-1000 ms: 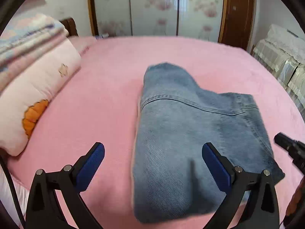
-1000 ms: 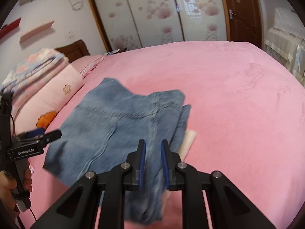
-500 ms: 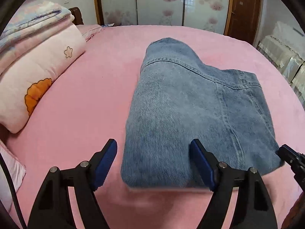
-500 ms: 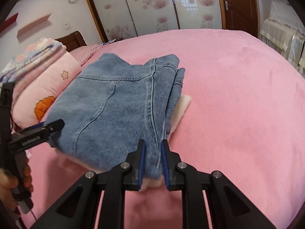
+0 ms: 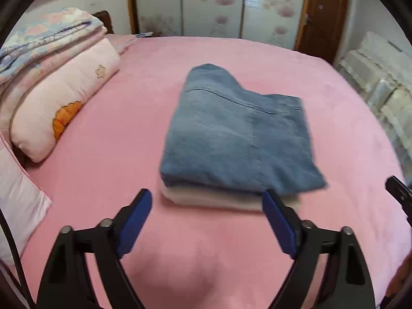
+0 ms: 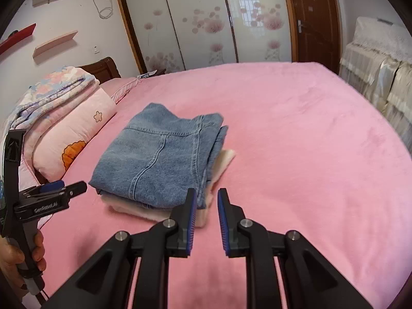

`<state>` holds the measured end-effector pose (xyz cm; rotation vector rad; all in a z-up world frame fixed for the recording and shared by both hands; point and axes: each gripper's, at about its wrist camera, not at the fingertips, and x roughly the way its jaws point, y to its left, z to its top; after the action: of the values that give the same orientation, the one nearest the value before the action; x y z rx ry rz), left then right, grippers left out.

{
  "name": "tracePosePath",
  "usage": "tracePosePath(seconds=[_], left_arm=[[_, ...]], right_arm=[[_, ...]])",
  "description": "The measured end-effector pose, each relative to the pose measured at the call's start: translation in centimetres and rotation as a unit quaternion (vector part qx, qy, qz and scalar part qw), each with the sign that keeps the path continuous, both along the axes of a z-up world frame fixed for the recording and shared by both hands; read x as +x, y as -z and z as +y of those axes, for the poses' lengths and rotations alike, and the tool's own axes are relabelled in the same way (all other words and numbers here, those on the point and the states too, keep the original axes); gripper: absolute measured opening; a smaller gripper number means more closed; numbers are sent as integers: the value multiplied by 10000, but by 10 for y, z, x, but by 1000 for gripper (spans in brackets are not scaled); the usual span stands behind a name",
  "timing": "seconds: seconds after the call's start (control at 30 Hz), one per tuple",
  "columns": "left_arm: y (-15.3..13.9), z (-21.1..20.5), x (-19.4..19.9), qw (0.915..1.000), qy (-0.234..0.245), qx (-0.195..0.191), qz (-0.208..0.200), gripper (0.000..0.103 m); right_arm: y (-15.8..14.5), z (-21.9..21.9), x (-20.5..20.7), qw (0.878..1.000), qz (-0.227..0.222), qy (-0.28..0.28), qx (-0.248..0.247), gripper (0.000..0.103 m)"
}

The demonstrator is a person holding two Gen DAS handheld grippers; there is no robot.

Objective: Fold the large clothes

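Folded blue jeans [image 5: 239, 139] [image 6: 159, 159] lie flat on the pink bed [image 5: 116, 134], on top of a folded pale garment [image 5: 211, 200] [image 6: 224, 162] that sticks out at the near and right edges. My left gripper [image 5: 206, 194] hovers just short of the stack's near edge; its jaws are opening wide with nothing between them. It shows at the left of the right wrist view [image 6: 67, 187], held by a hand [image 6: 15, 255]. My right gripper [image 6: 207, 193] hangs before the stack's near right corner, jaws a narrow gap apart and empty.
Stacked quilts and a pink pillow [image 5: 64, 108] [image 6: 74, 126] fill the bed's left side. Flowered sliding wardrobe doors [image 6: 200, 20] and a brown door [image 6: 314, 18] stand behind the bed. Cloth-covered furniture [image 6: 378, 72] lines the right.
Both grippers have drawn back and up from the jeans, which now lie settled farther ahead. The left jaws narrowed, then widened again. The right jaws kept their narrow gap.
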<state>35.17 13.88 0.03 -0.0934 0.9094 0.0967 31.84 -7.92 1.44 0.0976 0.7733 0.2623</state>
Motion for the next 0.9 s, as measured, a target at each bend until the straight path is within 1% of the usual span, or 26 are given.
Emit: tracePosePath(seconds=[0.07,0.13,0.2,0.23,0.27,0.3,0.37,0.43,0.5,0.6,0.67,0.73,0.9], left_arm=[[-11,-8,-17,9999,74,-69,-20,96],[-24,-16,-38,9999,59,-85,-101,96],[-34,-21,-57,9998,-3,-118,-128,96],[-39,-23,-67,9998,-41,-158,-137,96],[-43,-25,-75,9997,-86,-171,-134,96],[-48,-28,-86,9997,-147,-178,-128,96],[-55,-33,-104,9996,-178,-199,-97,96],[-60,-39,-123,9995,-159,-280,-69,96],[-63,-48,-144,9995,-129,-286,12,96],[-66,-61,-172,9998,-57,-203,36,96],[-67,-71,-191,9999,-11,-131,-17,96],[-67,-80,-210,9999,43,-109,-65,96],[-66,-97,-252,9995,73,-268,-129,96]], right_arm=[[-14,-9,-14,10000,-53,25,-69,17],[-26,-18,-30,9998,-131,58,-144,22],[-35,-26,-45,9996,-194,101,-162,33],[-42,-33,-57,9995,-228,143,-150,35],[-45,-37,-65,9995,-233,172,-133,41],[-48,-41,-72,9995,-230,188,-109,44],[-54,-50,-92,9995,-244,177,-60,44],[-60,-55,-113,9994,-277,159,-118,45],[-64,-60,-137,9994,-287,129,-128,52],[-68,-65,-165,9994,-317,117,-120,59],[-69,-69,-186,9993,-324,115,-146,62],[-69,-73,-205,9993,-315,141,-124,62],[-66,-86,-241,9991,-268,306,-141,63]])
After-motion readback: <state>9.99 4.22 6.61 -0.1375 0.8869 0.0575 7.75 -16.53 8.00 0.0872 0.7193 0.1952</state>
